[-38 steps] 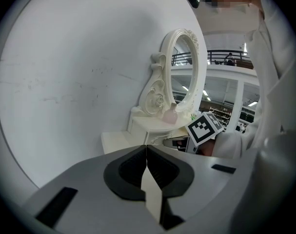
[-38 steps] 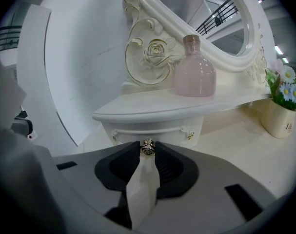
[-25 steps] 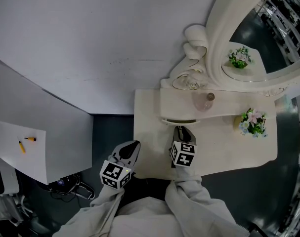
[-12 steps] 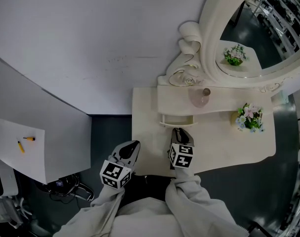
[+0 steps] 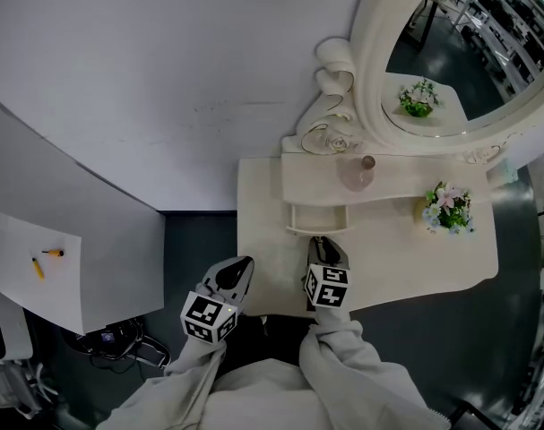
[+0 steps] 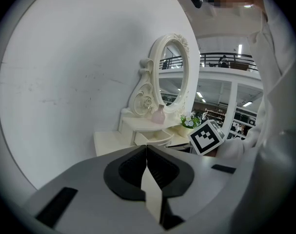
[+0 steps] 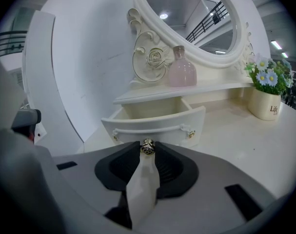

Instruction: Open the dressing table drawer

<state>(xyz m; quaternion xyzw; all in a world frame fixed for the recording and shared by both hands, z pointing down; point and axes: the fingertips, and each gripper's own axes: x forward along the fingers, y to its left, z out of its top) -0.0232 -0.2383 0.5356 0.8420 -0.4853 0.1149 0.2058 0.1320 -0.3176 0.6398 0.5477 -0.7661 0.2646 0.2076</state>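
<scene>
My head view looks steeply down from well above the dressing table (image 5: 397, 258), taking in its whole top. The right gripper view sits low and very close, facing the drawer (image 7: 155, 121) head-on with its knob (image 7: 147, 147) just ahead of the lens; the left gripper view looks from farther back (slantwise, off the left end). All three share the mirror (image 5: 451, 52), pink bottle (image 5: 357, 176) and flowers (image 5: 446, 209).

wall (image 5: 164, 61): plain pale grey | floor (image 5: 200, 236): dark | grey panel (image 5: 110, 222): left side, white sheet (image 5: 38, 280) lying on it

Only legible txt: "Life" on cream flower pot (image 7: 263, 104), line below it too small
</scene>
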